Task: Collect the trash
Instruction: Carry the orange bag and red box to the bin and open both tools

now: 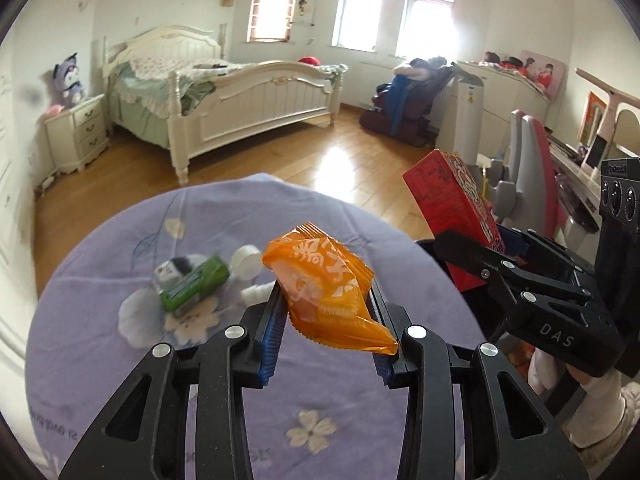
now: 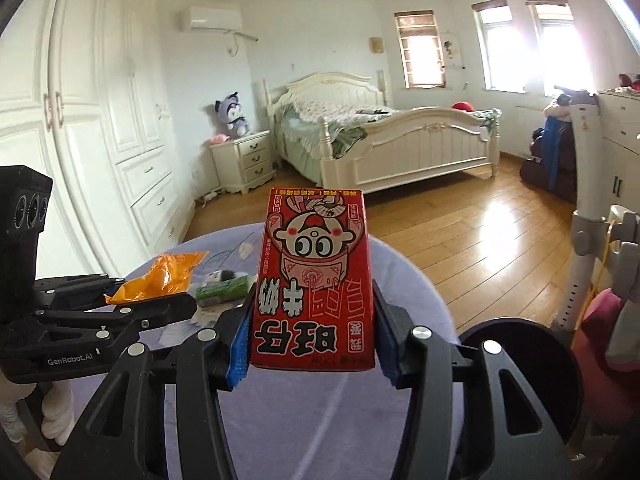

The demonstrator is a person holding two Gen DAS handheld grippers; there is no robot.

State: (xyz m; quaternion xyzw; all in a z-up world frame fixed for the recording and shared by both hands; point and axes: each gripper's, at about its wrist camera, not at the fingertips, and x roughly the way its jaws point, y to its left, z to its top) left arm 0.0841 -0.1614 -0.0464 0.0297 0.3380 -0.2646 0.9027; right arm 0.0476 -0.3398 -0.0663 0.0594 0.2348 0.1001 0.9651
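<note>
"DAS" on right tongs (image 1: 472,248); "GenRobot.AI" on left tongs (image 2: 160,304).

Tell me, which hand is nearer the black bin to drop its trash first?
Right, probably. Its fingers hold the red carton, and the bin sits just beside them; the left, holding the orange wrapper, is farther off.

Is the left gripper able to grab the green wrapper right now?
Probably not yet: the left gripper is already shut on the orange snack packet. The green wrapper lies uncovered on the purple tablecloth.

Sunlit bedroom: white bed (image 2: 384,136), wardrobe (image 2: 100,100), wooden floor (image 2: 480,232).
</note>
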